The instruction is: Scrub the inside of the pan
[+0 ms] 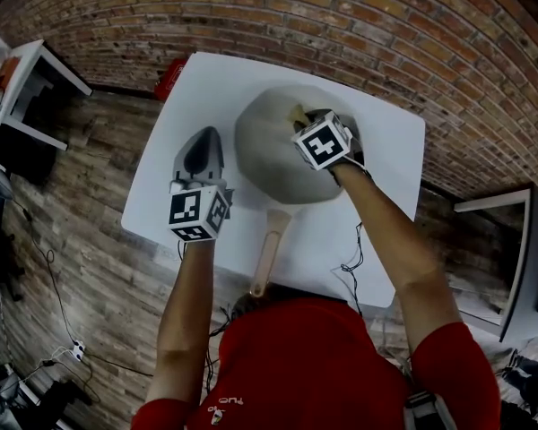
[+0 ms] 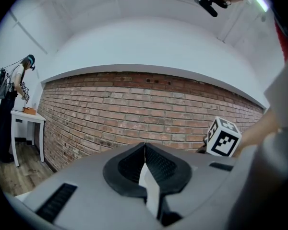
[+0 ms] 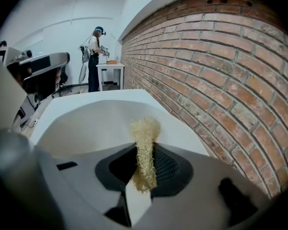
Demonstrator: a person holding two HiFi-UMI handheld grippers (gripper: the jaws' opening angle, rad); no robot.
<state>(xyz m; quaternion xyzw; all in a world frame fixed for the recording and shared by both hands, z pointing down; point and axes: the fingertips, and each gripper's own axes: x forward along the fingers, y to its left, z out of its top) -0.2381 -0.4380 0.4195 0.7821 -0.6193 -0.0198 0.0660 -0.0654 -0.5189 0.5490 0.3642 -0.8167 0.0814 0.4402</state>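
A pale grey pan lies on the white table, its light wooden handle pointing toward me. My right gripper hangs over the pan's far right side, shut on a yellowish fibrous scrubber whose frayed tip sticks out past the jaws above the pan's inside. A bit of the scrubber shows beside the marker cube. My left gripper stays left of the pan over the table, raised, jaws closed together with nothing between them.
A brick wall runs along the table's far side. A red object lies on the floor by the table's far left corner. A white side table stands at left, a person working at another one in the background.
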